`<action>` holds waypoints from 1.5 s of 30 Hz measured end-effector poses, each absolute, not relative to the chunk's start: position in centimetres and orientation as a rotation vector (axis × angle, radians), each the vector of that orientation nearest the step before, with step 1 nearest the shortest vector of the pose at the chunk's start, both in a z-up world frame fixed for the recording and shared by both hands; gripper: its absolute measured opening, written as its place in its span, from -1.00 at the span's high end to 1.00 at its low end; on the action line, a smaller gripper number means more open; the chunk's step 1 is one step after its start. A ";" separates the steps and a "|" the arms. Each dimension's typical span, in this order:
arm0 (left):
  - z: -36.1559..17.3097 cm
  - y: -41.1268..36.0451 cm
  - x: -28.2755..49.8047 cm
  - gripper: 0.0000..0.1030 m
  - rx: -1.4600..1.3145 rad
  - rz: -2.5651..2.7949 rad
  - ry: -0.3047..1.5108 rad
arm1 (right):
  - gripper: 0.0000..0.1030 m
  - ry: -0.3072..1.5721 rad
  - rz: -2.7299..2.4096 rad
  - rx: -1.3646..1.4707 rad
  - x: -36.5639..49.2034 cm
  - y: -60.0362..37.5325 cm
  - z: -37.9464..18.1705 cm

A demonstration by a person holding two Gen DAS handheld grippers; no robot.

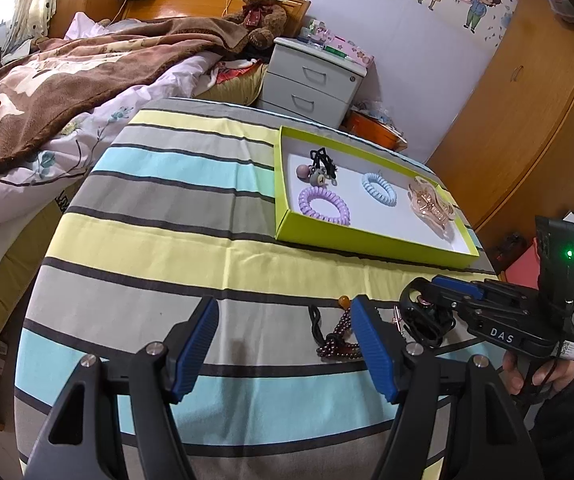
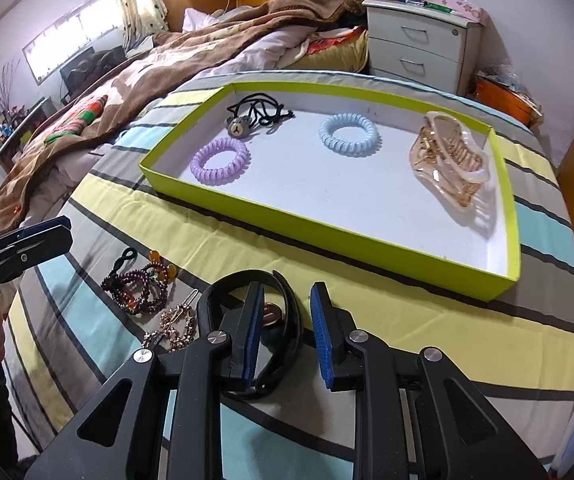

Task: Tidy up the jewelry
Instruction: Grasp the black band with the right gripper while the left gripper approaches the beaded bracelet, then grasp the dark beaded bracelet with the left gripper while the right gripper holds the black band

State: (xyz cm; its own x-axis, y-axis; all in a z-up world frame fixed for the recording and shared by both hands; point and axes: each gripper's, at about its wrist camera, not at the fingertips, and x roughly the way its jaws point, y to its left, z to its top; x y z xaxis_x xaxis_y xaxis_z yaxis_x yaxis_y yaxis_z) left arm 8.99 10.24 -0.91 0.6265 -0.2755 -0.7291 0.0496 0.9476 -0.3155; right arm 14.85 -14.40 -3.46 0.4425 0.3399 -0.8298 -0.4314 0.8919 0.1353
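Left wrist view: left claw spread wide, nothing between its pads, hovering over the striped desk. Dark bead bracelet lies just beside its right finger, at abt 3 o'clock from claw centre. Right claw sits at 3 o'clock further out, tips over the black headband; whether it's parted can't be told from here. Green tray at 1 o'clock, w/ purple coil tie, blue coil tie and clear hair claw-clip inside.

Right wrist view: right claw part-spread, pads straddling one side of the headband but not pressing it, so nothing pinched yet. Headband likely light, springy plastic, smooth so prob. slippery; best taken across the thin band near mid-arc, not the tips. Its arc crown points to 12 o'clock, toward the tray; long axis runs roughly 12–6. Beads and a gold hairpin piece lie at 9 o'clock: floppy, will drape.
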 end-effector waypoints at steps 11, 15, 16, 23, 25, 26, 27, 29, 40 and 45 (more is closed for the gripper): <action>-1.3 10.5 9.1 -0.37 -0.285 -0.180 0.893 | 0.52 1.053 0.499 -0.113 15.9 -13.6 -3.9; -1.5 10.3 9.0 -0.37 -0.287 -0.178 0.901 | 0.66 1.053 0.489 -0.138 15.9 -13.4 -3.8; -1.5 10.3 9.0 -0.37 -0.287 -0.178 0.901 | 0.71 1.053 0.492 -0.138 15.8 -13.5 -3.8; -1.7 10.0 8.9 -0.37 -0.284 -0.177 0.910 | 0.80 1.034 0.494 -0.062 15.5 -15.1 -3.4; -1.8 10.0 9.0 -0.37 -0.285 -0.177 0.915 | 0.80 1.032 0.507 -0.028 15.4 -15.5 -3.1; -1.9 9.9 9.0 -0.37 -0.285 -0.177 0.918 | 0.80 1.029 0.520 -0.001 15.3 -15.8 -2.9; -1.9 9.8 9.0 -0.37 -0.284 -0.179 0.920 | 0.80 1.028 0.528 0.017 15.3 -16.0 -2.8; -2.0 9.7 9.0 -0.37 -0.286 -0.182 0.928 | 0.80 1.024 0.549 0.073 15.3 -16.5 -2.4; -3.3 8.0 9.6 -0.37 -0.261 -0.206 0.982 | 0.80 0.988 0.516 0.207 15.0 -19.5 -1.4; -3.4 7.2 9.7 -0.37 -0.222 -0.199 0.986 | 0.80 0.963 0.502 0.219 14.4 -20.5 -1.1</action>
